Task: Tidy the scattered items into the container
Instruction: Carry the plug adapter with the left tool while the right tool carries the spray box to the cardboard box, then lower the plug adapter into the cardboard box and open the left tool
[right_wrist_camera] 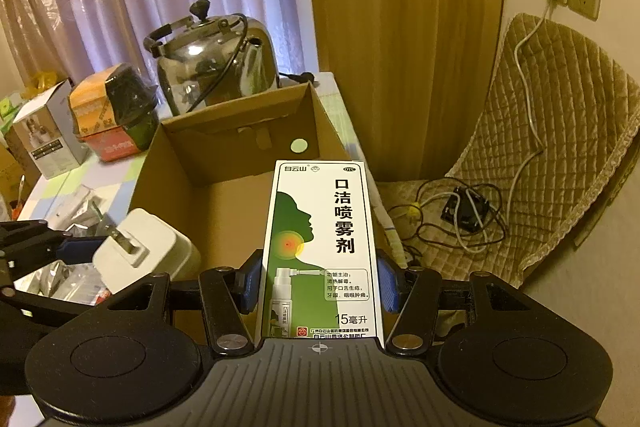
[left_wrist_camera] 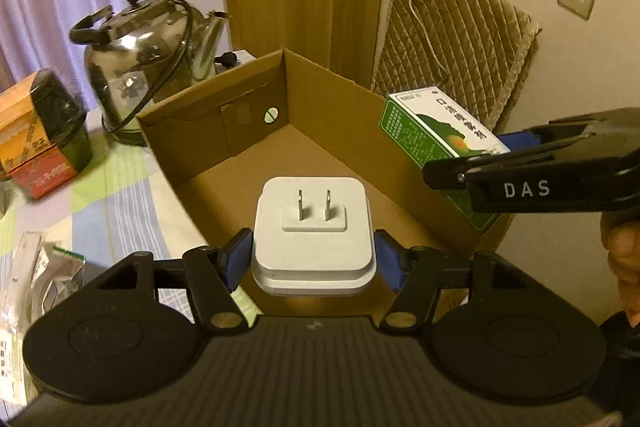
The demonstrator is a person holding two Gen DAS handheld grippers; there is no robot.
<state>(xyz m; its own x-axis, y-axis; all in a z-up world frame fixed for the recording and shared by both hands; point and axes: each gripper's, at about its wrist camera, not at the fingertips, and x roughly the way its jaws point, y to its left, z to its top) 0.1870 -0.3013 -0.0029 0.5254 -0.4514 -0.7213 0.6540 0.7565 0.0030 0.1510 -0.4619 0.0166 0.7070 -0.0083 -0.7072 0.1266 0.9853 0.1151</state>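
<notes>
Cardboard box (left_wrist_camera: 256,115) sits open on the checked tablecloth (left_wrist_camera: 120,187), nothing on its floor that I can see, steel kettle (left_wrist_camera: 148,67) just behind its far wall. My left gripper (left_wrist_camera: 314,259) is closed on the white plug adapter (left_wrist_camera: 314,227), blue pads (left_wrist_camera: 234,259) tight against both sides, prongs facing away from camera, held over the box's near edge. My right gripper (right_wrist_camera: 320,285) is clamped on the green-and-white spray carton (right_wrist_camera: 320,247), pads (right_wrist_camera: 250,283) pressed on its long sides, carton pointing forward over the box's right rim. Orange and black package (left_wrist_camera: 40,135) stands left of the kettle; foil packets (left_wrist_camera: 36,267) lie on the cloth, near left.
</notes>
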